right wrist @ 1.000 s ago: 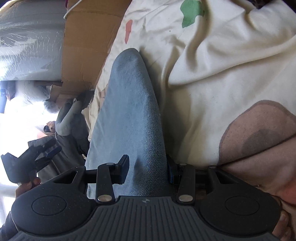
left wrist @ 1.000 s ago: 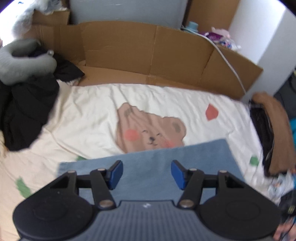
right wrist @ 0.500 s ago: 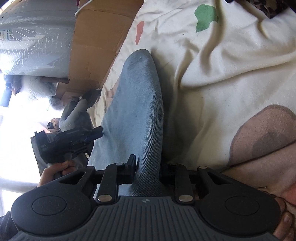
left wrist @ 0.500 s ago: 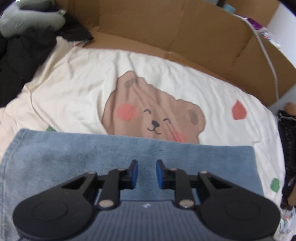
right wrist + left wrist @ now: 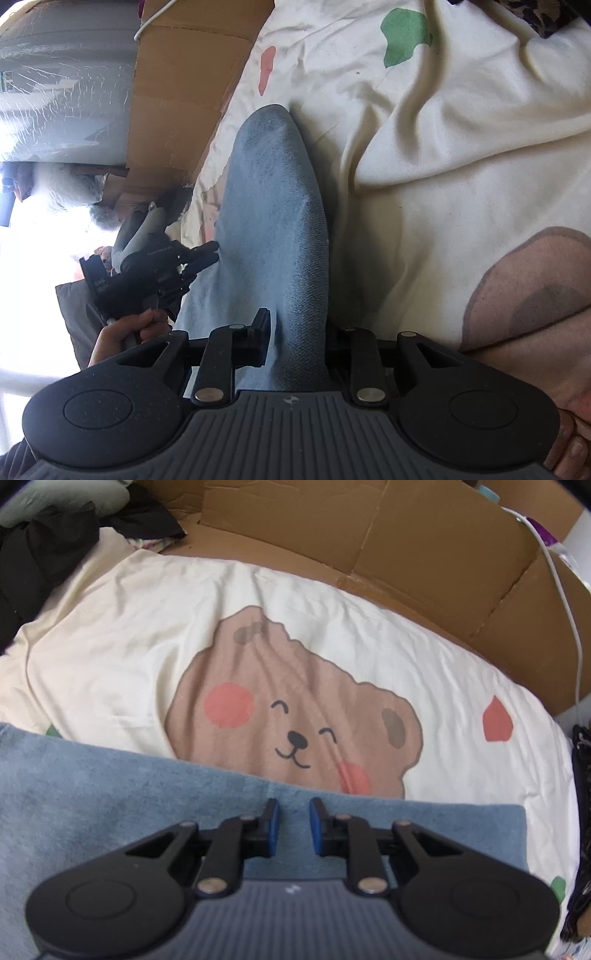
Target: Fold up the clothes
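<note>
A blue cloth (image 5: 110, 794), soft and faintly mottled, lies flat across the near edge of a cream bedspread (image 5: 110, 646) printed with a smiling bear. Left hand-held gripper (image 5: 293, 821): jaws narrowly apart above the cloth's far edge, nothing between them. Right hand-held gripper (image 5: 295, 341): jaws closed on a raised ridge of the same cloth. Cardboard panels (image 5: 369, 535) line the bedspread's far edge; dark clothes (image 5: 33, 561) lie at its far left corner.

Both views are bright with daylight. In the right wrist view the window (image 5: 33, 302) at left is blown out to white glare. The fisheye bends the edges, the corners go dark, and the sheet (image 5: 332, 635) looks slightly soft.
</note>
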A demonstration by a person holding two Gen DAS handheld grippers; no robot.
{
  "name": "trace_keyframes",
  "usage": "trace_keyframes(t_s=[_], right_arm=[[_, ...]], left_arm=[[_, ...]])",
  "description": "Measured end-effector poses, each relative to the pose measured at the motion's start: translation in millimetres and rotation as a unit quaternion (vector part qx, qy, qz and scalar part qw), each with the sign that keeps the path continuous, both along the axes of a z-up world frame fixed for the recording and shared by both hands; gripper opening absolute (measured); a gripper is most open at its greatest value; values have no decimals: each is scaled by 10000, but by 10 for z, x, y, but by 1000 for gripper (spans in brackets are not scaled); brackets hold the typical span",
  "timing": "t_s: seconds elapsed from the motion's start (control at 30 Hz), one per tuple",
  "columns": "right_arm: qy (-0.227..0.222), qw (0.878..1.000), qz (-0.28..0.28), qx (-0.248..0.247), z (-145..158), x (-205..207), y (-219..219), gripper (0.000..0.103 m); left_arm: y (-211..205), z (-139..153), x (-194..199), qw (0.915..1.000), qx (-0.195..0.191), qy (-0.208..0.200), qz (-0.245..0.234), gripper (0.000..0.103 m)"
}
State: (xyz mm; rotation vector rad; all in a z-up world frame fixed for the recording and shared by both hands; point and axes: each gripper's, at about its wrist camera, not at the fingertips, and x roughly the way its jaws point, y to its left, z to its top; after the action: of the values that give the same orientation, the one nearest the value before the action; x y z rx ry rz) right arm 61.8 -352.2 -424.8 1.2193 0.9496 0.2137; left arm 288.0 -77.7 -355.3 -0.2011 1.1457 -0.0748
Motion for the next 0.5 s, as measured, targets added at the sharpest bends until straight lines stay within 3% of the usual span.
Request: trace_keyframes(t_s=[0.2, 0.5], right_arm=[[-3, 10000, 3, -34, -1, 4, 7, 28], [-23, 9999, -134, 12, -13, -31, 28, 28]], left_arm=[[97, 0, -264, 9987, -345, 127, 355, 18], [83, 16, -831, 9977, -291, 375, 479, 12]])
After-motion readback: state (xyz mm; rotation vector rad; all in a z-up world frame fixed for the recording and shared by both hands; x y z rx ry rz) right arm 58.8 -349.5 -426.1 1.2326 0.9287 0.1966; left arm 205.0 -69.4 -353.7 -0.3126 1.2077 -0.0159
